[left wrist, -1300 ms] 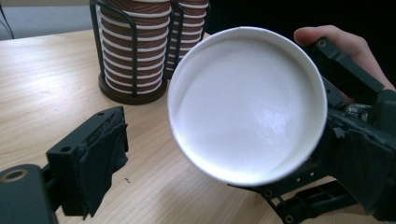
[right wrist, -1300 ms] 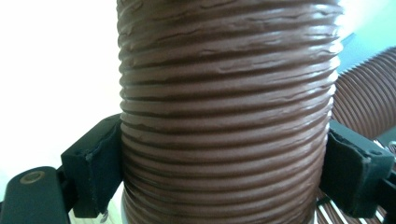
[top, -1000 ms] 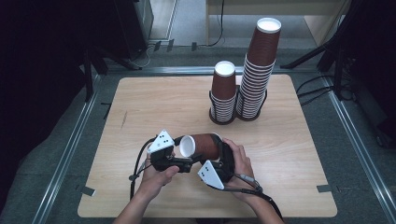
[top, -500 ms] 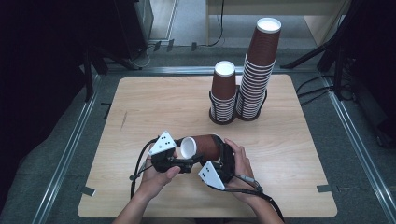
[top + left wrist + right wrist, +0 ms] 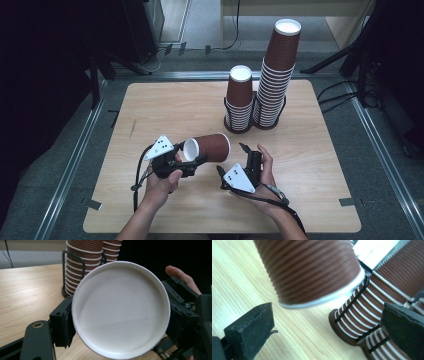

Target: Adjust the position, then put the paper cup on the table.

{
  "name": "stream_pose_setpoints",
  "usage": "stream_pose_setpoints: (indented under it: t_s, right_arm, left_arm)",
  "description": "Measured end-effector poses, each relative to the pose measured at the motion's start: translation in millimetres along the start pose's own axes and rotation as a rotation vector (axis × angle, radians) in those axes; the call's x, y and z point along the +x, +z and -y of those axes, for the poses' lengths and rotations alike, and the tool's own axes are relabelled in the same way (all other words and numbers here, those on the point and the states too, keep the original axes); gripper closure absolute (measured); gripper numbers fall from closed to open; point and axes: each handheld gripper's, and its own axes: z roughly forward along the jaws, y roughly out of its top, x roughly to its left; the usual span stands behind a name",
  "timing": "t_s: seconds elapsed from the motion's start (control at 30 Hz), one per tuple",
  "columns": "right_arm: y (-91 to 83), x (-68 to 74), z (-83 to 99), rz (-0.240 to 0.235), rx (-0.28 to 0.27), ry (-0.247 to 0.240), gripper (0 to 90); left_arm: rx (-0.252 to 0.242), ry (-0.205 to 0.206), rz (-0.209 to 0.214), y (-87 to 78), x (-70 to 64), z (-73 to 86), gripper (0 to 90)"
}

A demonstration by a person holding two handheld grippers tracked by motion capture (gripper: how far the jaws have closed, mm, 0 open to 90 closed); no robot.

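High view: 1 cup on its side, frame center, rim clamped by left gripper; right gripper just beside, jaws apart. 2 stacks upper right; bare table at left.
Left gripper view: jaws pinch rim both sides.
Right gripper view: jaws wide apart, cup's base above.

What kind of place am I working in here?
Probably a lab or test bench rather than a café: a bare wooden table framed by metal rails, loose cables on the floor, and paper cup stacks in wire holders.
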Motion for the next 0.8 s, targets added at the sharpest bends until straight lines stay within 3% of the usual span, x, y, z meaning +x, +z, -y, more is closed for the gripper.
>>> stream_pose_setpoints:
  t_s: [0.17, 0.37, 0.53, 0.8]
  right_arm:
    - [-1.9, -8.1, -0.6, -0.04, 0.001, 0.187, 0.0]
    - [-2.0, -18.7, -1.2, -0.031, 0.003, 0.425, 0.0]
    - [-5.9, -23.0, -3.5, -0.052, -0.014, 0.589, 0.3]
    - [-5.5, -25.9, -8.8, 0.0, -0.029, 0.927, 4.7]
  left_arm:
    - [-0.025, -0.008, -0.034, -4.4, 5.6, -0.1, 22.6]
    - [-0.049, -0.015, -0.051, -6.0, 9.9, 0.9, 22.5]
    - [-0.064, -0.016, -0.06, -5.6, 11.3, 1.7, 22.5]
    - [-0.093, -0.031, -0.071, -3.6, 11.8, 5.6, 22.4]
